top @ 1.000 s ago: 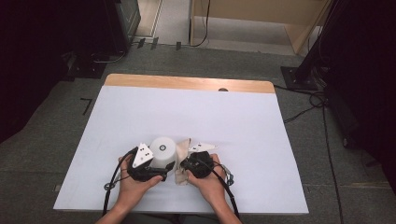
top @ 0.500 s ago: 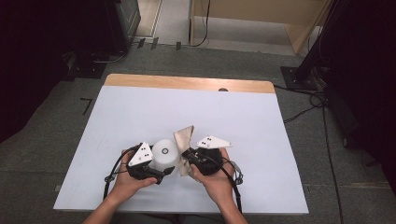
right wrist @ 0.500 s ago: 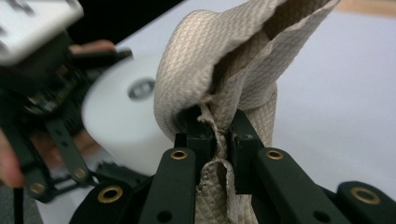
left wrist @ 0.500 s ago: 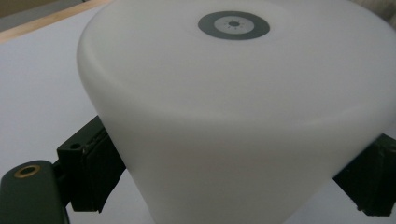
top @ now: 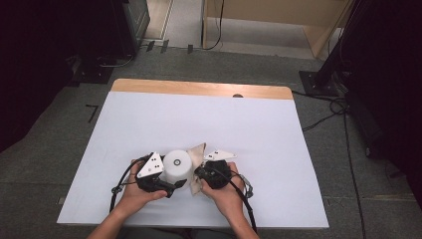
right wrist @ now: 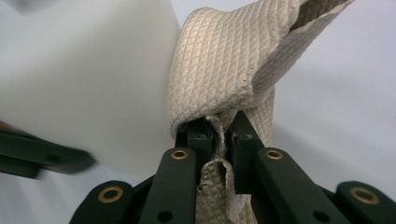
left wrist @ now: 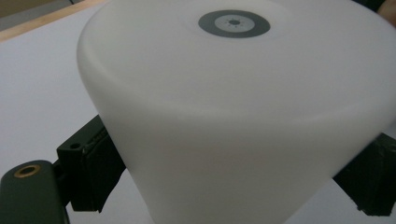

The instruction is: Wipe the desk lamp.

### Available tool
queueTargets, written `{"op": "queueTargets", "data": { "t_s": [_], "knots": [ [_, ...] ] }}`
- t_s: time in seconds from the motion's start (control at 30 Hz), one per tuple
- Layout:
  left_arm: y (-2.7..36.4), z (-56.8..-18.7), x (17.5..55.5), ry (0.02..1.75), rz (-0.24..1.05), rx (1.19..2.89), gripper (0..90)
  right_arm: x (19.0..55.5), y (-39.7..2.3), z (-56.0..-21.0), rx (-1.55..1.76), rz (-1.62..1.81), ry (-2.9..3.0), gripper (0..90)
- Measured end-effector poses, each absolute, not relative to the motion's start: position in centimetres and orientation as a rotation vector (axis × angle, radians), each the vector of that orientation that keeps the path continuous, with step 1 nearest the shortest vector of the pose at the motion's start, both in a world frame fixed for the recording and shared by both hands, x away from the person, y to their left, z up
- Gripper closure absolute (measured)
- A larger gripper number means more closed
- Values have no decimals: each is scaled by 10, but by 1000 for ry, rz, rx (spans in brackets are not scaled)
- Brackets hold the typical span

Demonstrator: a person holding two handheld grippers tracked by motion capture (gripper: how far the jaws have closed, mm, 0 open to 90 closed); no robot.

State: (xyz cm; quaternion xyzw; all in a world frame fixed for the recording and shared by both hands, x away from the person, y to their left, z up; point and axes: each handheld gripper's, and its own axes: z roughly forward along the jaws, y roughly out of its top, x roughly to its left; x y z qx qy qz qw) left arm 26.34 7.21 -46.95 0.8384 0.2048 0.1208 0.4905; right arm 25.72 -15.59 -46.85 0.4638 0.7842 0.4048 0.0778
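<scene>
White-topped table (top: 164,119) with a wooden far edge (top: 199,89) — grey carpet floor (top: 74,129), dark surroundings, black cables (top: 343,129).

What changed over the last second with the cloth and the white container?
The right gripper, jaws shut on the beige cloth, swung out from the white container and came back, so the cloth now lies against the container's side. The left gripper stayed put, jaws clamped on the container, which did not move on the table.

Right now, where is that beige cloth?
The beige cloth is pinched in the right hand-held gripper, pressed against the right side of the white cup, near the table's front edge in the high view.
</scene>
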Motion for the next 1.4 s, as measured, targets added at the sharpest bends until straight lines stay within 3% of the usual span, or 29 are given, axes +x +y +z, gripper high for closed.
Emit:
{"op": "queueTargets", "data": {
  "t_s": [0.1,0.3,0.5,0.77,0.87,1.03,1.17,1.4],
  "knots": [
    [72,-470,264,496,295,2036,86,261,-154,-486,1422,1151,2388,826],
    [73,-470,263,502,301,2026,83,263,-156,-487,1437,1173,2396,824],
    [76,-472,253,648,302,1953,25,265,-162,-486,1464,1203,2388,820],
    [49,-471,229,873,549,1895,14,265,-161,-487,1463,1206,2387,820],
    [45,-472,229,880,549,1900,68,264,-160,-487,1462,1201,2384,821],
    [52,-470,238,805,494,1939,84,264,-161,-486,1461,1211,2384,820],
    [66,-470,254,693,377,1950,85,264,-163,-478,1443,1237,2366,821],
    [79,-470,275,535,312,2001,85,255,-182,-430,1385,1379,2241,820]
  ]
}}
